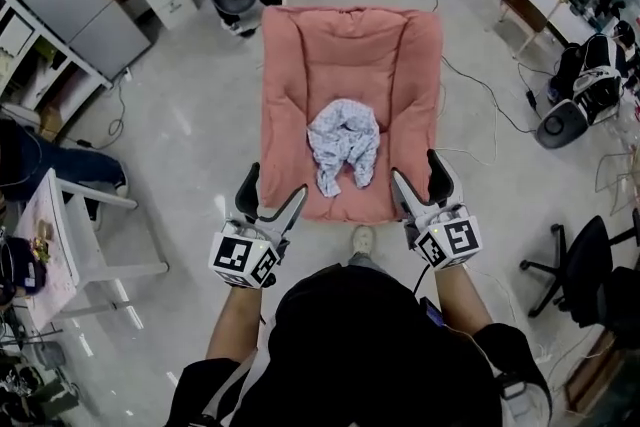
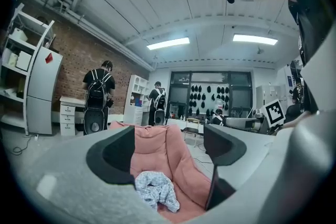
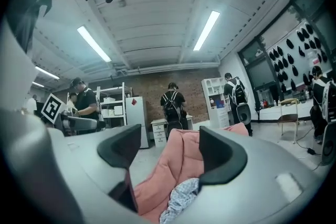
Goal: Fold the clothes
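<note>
On the grey floor, a pink quilt (image 1: pixel 350 45) bears a crumpled garment (image 1: pixel 343 143) ahead of the left gripper (image 1: pixel 272 198) and right gripper (image 1: pixel 418 183), both open-jawed and empty.

Crumpled pale-blue patterned garment (image 1: pixel 343 146), unfolded, ctr of pink quilted mat (image 1: pixel 290 75).

left gripper (image 1: pixel 272 202): jaws apart, empty, held low | right gripper (image 1: pixel 419 181): jaws apart, empty, level alongside | forearms (image 1: pixel 235 325) extended forward
</note>
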